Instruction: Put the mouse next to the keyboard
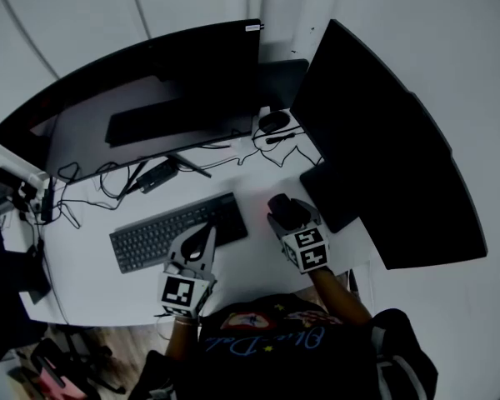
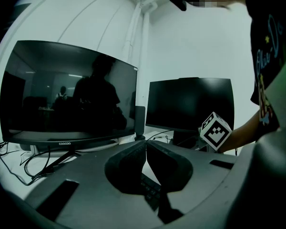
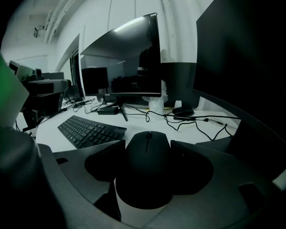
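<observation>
The black mouse (image 3: 148, 168) sits between the two jaws of the right claw (image 3: 148, 148), which close on its sides. It is over the white surface (image 1: 83, 283), near the right end of the keyboard (image 1: 177, 230) but not touching it. The left claw (image 2: 146, 148) hangs above the keyboard, its jaws pressed together with nothing between them.
</observation>
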Tool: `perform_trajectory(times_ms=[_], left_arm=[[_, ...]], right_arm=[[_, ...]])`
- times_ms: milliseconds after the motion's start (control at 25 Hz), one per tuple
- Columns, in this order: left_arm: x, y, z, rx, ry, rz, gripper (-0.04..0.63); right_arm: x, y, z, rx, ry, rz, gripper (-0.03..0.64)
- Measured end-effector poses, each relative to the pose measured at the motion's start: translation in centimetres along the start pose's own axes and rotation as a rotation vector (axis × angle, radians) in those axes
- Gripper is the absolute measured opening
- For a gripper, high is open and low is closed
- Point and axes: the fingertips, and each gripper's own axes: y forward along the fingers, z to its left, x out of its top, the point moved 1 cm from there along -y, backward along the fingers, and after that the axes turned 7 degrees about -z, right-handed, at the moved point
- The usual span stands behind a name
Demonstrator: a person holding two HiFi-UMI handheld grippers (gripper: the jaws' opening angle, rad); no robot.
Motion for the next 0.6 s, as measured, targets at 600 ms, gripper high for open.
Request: perform_trajectory(times_ms=[600], left_arm=[[-1.5,0.0,3.0,0.068,-0.057,0.028,0.003]], right_arm=[[-2.1,4.7,-0.5,-0.007,-0.009,0.071,0.270]])
